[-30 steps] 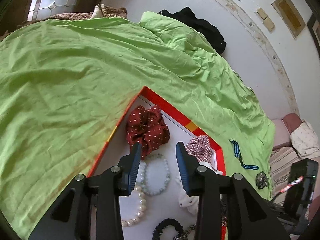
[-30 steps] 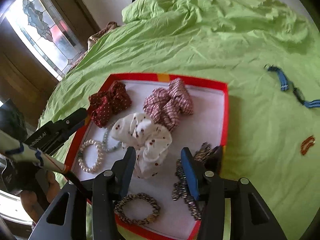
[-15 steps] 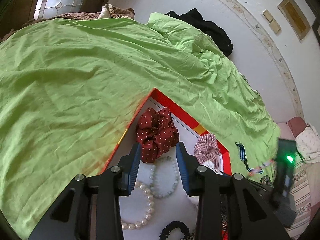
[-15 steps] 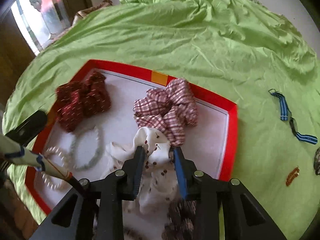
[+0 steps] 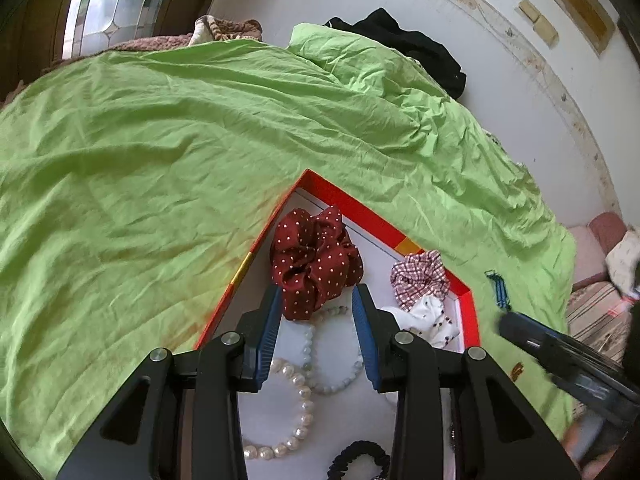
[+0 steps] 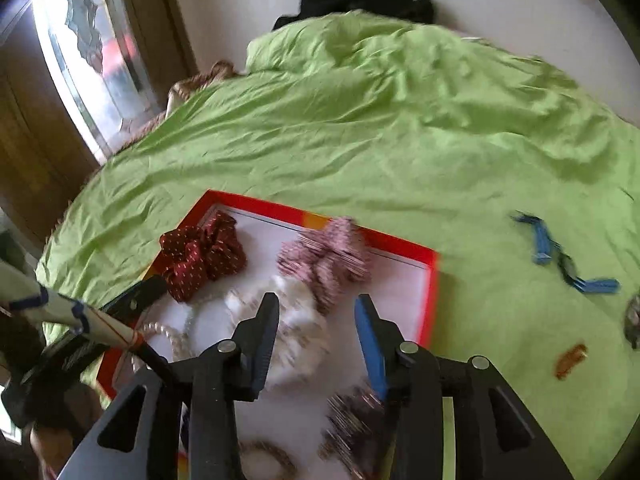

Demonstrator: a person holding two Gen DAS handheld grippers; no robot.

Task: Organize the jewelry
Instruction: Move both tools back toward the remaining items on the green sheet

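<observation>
A red-rimmed tray [image 5: 360, 209] with a white floor lies on the green bedsheet [image 5: 160, 140]. In it are a maroon dotted scrunchie [image 5: 316, 256], a checked scrunchie [image 5: 420, 276], a white spotted scrunchie [image 5: 432, 316], a pearl bracelet [image 5: 300, 400] and a pale bead bracelet [image 5: 316, 360]. My left gripper [image 5: 317, 292] hovers open over the maroon scrunchie's near edge, gripping nothing. In the blurred right wrist view, my right gripper [image 6: 317, 300] hangs above the white scrunchie [image 6: 296, 320]. Its jaws are opening and nothing is pressed between the pads.
On the sheet right of the tray [image 6: 432, 280] lie a blue striped strap [image 6: 560, 260], a small orange clip [image 6: 570, 356] and a dark round piece [image 6: 634, 320] at the frame edge. A black hair tie [image 5: 360, 456] sits at the tray's near end. Black clothing [image 5: 420, 48] lies by the wall.
The right jaws narrowed low over the white scrunchie half a second ago; now they stand wider and higher, with the scrunchie left in the tray. The left gripper's gap is unchanged.
</observation>
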